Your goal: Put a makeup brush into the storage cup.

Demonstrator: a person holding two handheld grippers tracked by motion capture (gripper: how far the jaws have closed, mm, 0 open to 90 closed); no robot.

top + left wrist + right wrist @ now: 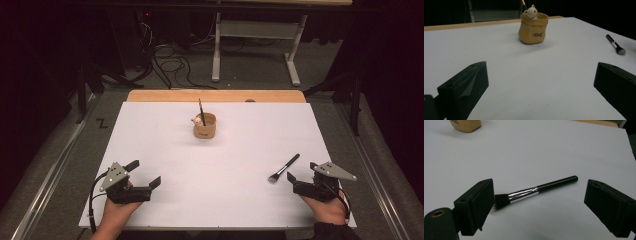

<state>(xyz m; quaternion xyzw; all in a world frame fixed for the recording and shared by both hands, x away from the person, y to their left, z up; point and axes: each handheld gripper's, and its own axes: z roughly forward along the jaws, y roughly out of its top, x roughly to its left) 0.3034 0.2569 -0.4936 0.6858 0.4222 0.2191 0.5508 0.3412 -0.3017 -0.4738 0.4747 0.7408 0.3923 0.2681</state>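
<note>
A tan bag-shaped pot with a small bear figure on its rim stands at the far middle of the white sheet, and a dark stick rises from it. A black makeup brush with a silver ferrule lies flat at the right. My right gripper rests just behind it, jaws open; in the right gripper view the brush lies between the jaws of my right gripper, bristles near the left jaw, untouched. My left gripper sits open at the front left, with nothing between the jaws of this left gripper, facing the pot.
The white sheet covers a wooden table whose bare edge shows at the far side. Beyond it are a white desk frame and cables on the dark floor. Metal rails run along both sides of the table.
</note>
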